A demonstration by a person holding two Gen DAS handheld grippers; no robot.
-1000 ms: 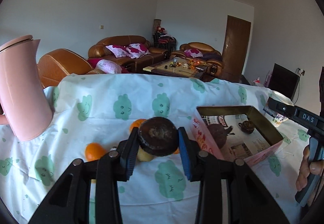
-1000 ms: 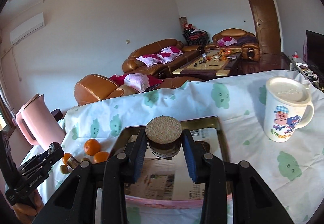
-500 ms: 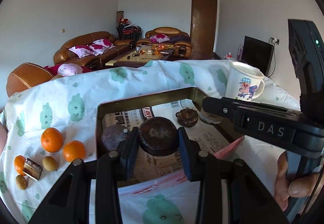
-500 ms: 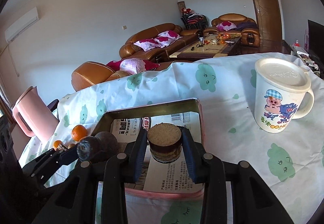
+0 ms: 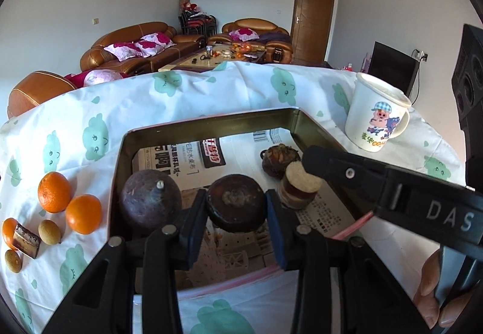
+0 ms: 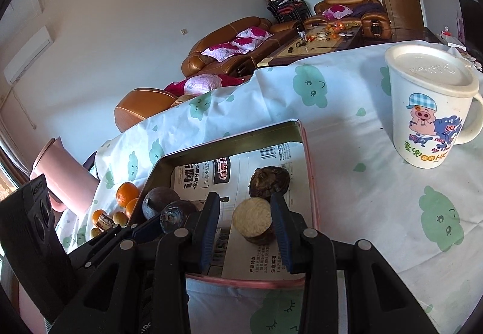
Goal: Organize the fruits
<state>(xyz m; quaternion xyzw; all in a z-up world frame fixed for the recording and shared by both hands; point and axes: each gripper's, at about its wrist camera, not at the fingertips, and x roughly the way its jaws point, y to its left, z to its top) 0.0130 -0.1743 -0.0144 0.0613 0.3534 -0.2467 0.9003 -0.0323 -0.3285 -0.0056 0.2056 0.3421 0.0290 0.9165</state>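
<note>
A pink metal tin (image 5: pixel 208 119) lined with newspaper sits on the table. My left gripper (image 5: pixel 235 210) is shut on a dark round fruit (image 5: pixel 235 204) and holds it low inside the tin, next to a purple passion fruit (image 5: pixel 149 198). My right gripper (image 6: pixel 246 224) stands open around a cut sugarcane piece (image 6: pixel 253 224) that rests on the newspaper, gaps on both sides. The piece also shows in the left wrist view (image 5: pixel 297 189). A brown knobbly fruit (image 6: pixel 268 181) lies just beyond it in the tin (image 6: pixel 308 159).
Oranges (image 5: pixel 54 192), small longans (image 5: pixel 49 231) and another sugarcane piece (image 5: pixel 26 240) lie on the cloud-print cloth left of the tin. A lidded cartoon mug (image 6: pixel 431 110) stands to the right. A pink jug (image 6: pixel 65 177) stands far left.
Both grippers moved over the tin and came down into it. My right gripper opened and let go of the sugarcane piece. My left gripper keeps its hold on the dark fruit.
</note>
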